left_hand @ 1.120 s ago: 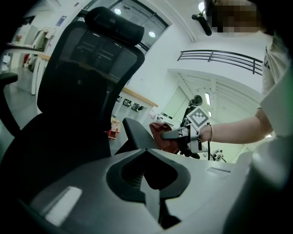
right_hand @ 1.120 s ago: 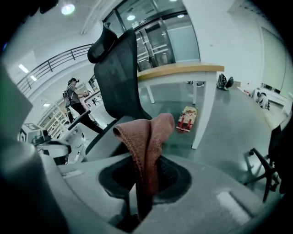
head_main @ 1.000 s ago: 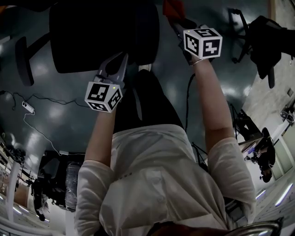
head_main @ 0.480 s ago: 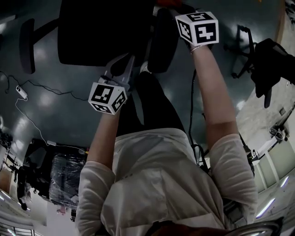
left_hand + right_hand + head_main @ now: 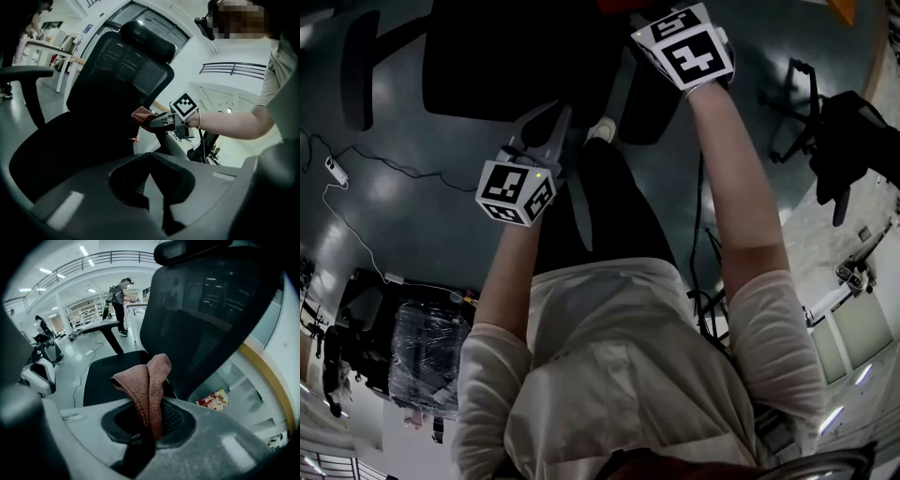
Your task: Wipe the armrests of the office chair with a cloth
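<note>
Pinching the folded pink cloth [image 5: 149,380] in the right gripper [image 5: 149,425], just at one armrest [image 5: 649,94] beside the seat's edge; left gripper [image 5: 151,161] pressed together, empty. Wiping apparently barely begun, other armrest [image 5: 26,71] likely not yet done
</note>
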`<state>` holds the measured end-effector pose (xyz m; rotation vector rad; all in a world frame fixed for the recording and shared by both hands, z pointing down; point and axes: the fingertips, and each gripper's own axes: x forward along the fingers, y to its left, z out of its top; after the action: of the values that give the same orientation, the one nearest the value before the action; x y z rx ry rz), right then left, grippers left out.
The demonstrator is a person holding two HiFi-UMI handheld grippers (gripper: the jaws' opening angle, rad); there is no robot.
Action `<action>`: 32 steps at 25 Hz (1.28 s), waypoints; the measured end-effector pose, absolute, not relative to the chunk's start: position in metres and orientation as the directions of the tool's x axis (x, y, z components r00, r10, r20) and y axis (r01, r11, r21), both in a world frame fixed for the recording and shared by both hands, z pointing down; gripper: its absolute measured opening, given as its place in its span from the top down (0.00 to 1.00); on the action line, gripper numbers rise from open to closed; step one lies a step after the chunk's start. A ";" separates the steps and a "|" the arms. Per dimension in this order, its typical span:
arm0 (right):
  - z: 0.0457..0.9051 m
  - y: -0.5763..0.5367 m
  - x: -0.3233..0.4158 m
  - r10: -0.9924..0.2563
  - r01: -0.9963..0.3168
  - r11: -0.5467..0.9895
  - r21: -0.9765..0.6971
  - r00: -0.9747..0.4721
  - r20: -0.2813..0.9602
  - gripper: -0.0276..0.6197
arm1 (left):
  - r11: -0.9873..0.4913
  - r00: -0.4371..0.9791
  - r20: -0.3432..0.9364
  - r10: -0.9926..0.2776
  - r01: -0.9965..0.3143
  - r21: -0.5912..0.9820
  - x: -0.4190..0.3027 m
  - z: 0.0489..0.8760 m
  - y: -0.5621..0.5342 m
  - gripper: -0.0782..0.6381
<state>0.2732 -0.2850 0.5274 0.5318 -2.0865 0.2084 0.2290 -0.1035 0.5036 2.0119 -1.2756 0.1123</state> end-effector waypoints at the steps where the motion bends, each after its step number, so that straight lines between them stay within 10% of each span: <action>1: 0.527 -0.279 0.269 -0.278 -0.424 0.903 0.066 -0.460 0.843 0.87 | -0.232 0.501 0.436 -0.748 -0.813 0.535 0.226 0.503 -0.103 0.87; 32: 0.548 -0.073 0.266 -0.276 -0.486 0.869 0.095 -0.317 0.907 0.87 | -0.440 0.672 0.415 -0.613 -0.727 0.527 0.182 0.499 -0.031 0.87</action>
<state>0.2661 -0.0725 0.5480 0.5640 -1.9189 0.2344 0.1824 -0.0307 0.4988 2.1877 -1.0270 0.2102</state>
